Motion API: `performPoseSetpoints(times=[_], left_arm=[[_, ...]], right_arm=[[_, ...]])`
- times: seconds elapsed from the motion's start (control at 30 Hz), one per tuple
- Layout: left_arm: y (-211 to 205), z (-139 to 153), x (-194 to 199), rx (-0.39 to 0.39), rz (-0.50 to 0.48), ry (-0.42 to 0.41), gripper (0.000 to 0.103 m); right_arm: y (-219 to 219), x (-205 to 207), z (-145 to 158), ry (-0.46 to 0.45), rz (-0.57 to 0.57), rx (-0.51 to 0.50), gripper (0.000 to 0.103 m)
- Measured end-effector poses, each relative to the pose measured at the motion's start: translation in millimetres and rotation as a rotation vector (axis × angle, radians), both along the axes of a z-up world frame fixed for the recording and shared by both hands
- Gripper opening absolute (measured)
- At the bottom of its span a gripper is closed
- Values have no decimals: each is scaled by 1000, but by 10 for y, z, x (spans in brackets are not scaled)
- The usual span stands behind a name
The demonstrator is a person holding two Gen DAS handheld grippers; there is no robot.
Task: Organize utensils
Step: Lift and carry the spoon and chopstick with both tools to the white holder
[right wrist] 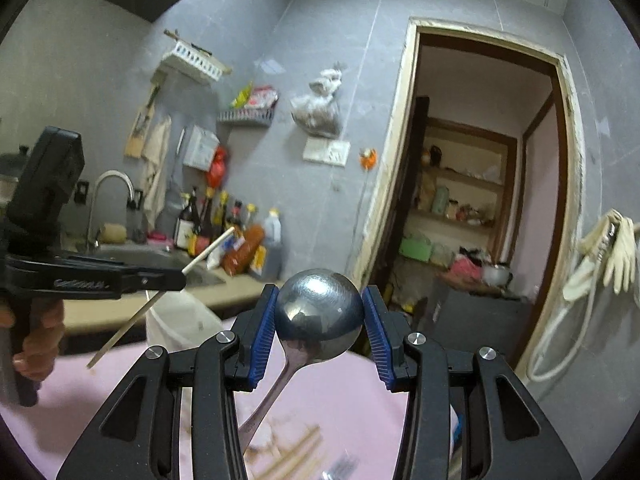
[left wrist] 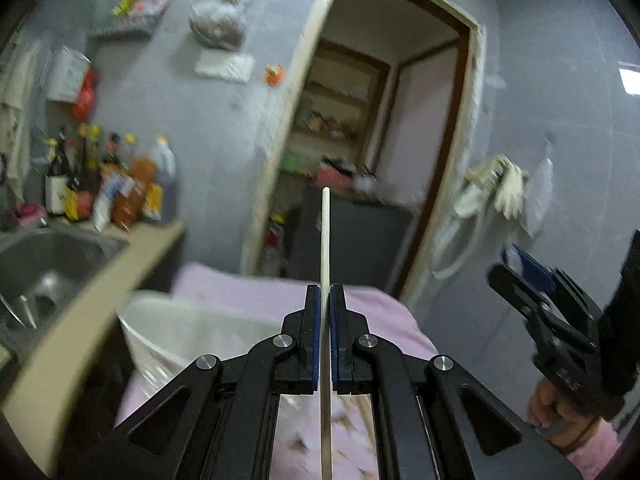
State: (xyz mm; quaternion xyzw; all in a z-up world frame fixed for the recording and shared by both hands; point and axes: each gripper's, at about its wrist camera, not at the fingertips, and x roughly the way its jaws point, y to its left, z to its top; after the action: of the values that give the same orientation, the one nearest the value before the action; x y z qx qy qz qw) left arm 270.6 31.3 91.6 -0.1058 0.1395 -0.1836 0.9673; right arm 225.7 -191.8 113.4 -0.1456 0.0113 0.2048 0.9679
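**Pale wood and polished steel, both lifted off the pink cloth**

Pale and slender, a single chopstick [left wrist: 325,248] is pinched between the blue ribbed pads of the left gripper [left wrist: 325,300], whose jaws are pressed all the way together on it. In the left wrist view the stick runs straight up past the fingertips and down between the black linkage arms. From the right wrist view the same stick crosses the gripper at a slant, its upper end towards the sauce bottles [right wrist: 224,232].

The right gripper [right wrist: 320,312] stands part-way open, its ridged blue pads bearing on either side of the round bowl of a steel spoon [right wrist: 318,314]. The bowl is smooth and mirror-bright; the flat handle slopes down to the left between the gripper's arms.

Below lies a soft pink cloth [right wrist: 344,396] with several more wooden chopsticks [right wrist: 296,452] on it, blurred. A white container [left wrist: 192,332], probably plastic, stands at the cloth's far edge beside the beige counter [left wrist: 104,292] with its stainless sink [left wrist: 48,260]. A hand [right wrist: 36,340] grips the left gripper's handle.
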Motion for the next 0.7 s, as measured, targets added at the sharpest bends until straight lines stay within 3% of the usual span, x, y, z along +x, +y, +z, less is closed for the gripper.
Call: performPoseSetpoints(times=[0.2,0.37,0.7], left_arm=[[405,193,306,20,129,-134,3],[716,125,631,17,227,-208,3],[976,-352,955,-45,313,-191,3]], right_arm=[[396,199,202,-32,25,41,40],[693,383,180,-48,19,33,40],[921,724,-204,-7,-27,1,40]])
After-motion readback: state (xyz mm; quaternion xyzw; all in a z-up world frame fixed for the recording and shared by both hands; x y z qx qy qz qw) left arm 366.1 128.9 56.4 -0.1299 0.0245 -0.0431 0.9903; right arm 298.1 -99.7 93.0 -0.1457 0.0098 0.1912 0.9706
